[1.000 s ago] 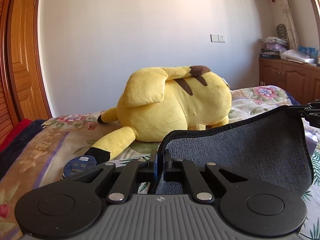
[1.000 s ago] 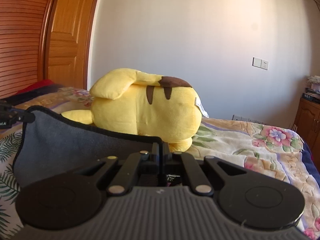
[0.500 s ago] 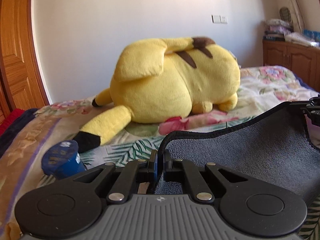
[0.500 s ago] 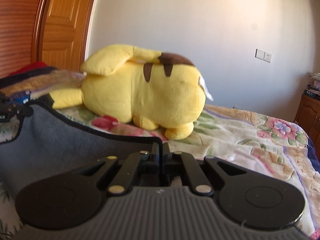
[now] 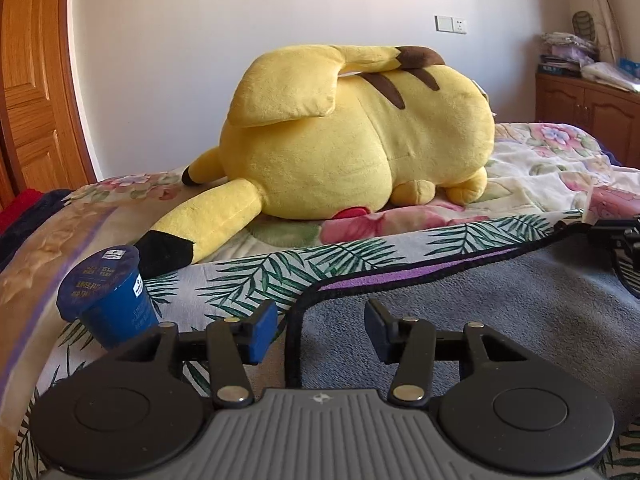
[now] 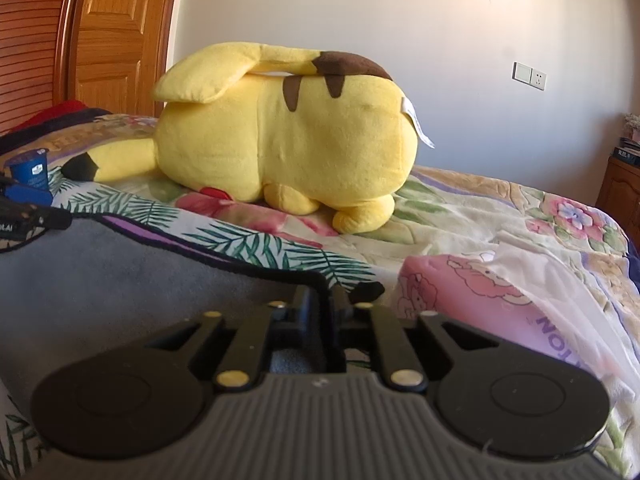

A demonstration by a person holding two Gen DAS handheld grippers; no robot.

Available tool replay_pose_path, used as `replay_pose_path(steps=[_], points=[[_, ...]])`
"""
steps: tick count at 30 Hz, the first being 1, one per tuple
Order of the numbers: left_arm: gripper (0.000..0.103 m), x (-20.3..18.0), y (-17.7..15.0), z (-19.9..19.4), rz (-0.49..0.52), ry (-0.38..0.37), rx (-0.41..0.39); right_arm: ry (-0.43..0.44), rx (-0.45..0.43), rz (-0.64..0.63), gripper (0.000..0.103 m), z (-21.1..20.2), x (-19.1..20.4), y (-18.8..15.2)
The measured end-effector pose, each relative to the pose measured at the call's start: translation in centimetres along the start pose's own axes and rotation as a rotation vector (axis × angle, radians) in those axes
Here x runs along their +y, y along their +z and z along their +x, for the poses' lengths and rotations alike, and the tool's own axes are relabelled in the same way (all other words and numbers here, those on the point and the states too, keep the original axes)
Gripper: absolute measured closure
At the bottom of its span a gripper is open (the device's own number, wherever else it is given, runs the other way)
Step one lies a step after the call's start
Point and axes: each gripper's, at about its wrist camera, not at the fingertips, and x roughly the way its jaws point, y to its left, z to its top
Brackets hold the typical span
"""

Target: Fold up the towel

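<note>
The grey towel (image 5: 500,304) with black piping and a purple underside lies folded on the bed. My left gripper (image 5: 320,330) is open, its fingers on either side of the towel's near left corner, which rests on the bed. In the right wrist view the towel (image 6: 120,280) spreads to the left. My right gripper (image 6: 322,308) is shut on the towel's right corner, low over the bed. The right gripper also shows at the right edge of the left wrist view (image 5: 616,240), and the left gripper at the left edge of the right wrist view (image 6: 28,216).
A big yellow plush toy (image 5: 352,140) lies on the floral bedspread (image 5: 540,176) behind the towel. A blue cup (image 5: 108,296) stands upside down left of my left gripper. A pink plastic package (image 6: 500,300) lies right of my right gripper. A wooden cabinet (image 5: 592,116) stands far right.
Both grippers lowered the towel's held edge onto the bed. The left gripper opened and let go of its corner. The right gripper stays shut on its corner.
</note>
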Motion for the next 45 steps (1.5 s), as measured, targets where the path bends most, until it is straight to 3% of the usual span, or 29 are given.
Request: replay_pose_path(steps=[3, 4, 5, 6, 22, 28, 30, 33, 36, 45], points=[[0.071, -0.3, 0.2, -0.5, -0.001, -0.006, -0.001, 0.001, -0.004, 0.024, 0.085, -0.7, -0.3, 0.2], [0.069, -0.3, 0.3, -0.8, -0.002, -0.01, -0.001, -0.003, -0.002, 0.028, 0.079, -0.9, -0.4, 0.3], [0.067, -0.5, 0.4, -1.0, 0.0, -0.013, -0.001, -0.006, -0.004, 0.034, 0.063, -1.2, -0.5, 0.4], [0.067, -0.6, 0.4, -1.4, 0.005, -0.016, -0.002, -0.006, -0.008, 0.038, 0.054, -1.5, -0.5, 0.5], [0.058, -2.0, 1.8, -9.2, 0.03, -0.058, 0.01, 0.032, 0.009, 0.051, 0.045, -9.4, 0.7, 3.2], [0.054, -2.4, 2.8, -13.0, 0.041, -0.063, -0.002, 0.039, -0.021, 0.049, 0.033, -13.2, 1.3, 4.4], [0.052, -2.5, 3.0, -14.3, 0.04, -0.067, -0.009, 0.037, -0.033, 0.055, 0.021, -14.4, 1.4, 4.9], [0.049, -2.8, 3.4, -16.0, 0.045, -0.072, -0.018, 0.029, -0.049, 0.06, 0.011, -15.9, 1.4, 5.5], [0.04, -3.0, 3.8, -17.6, 0.047, -0.076, -0.021, 0.032, -0.052, 0.064, 0.0, -17.3, 1.5, 6.0], [0.018, -3.5, 4.4, -23.2, 0.038, -0.093, -0.05, 0.025, -0.054, 0.087, 0.0, -21.1, 1.7, 6.9]])
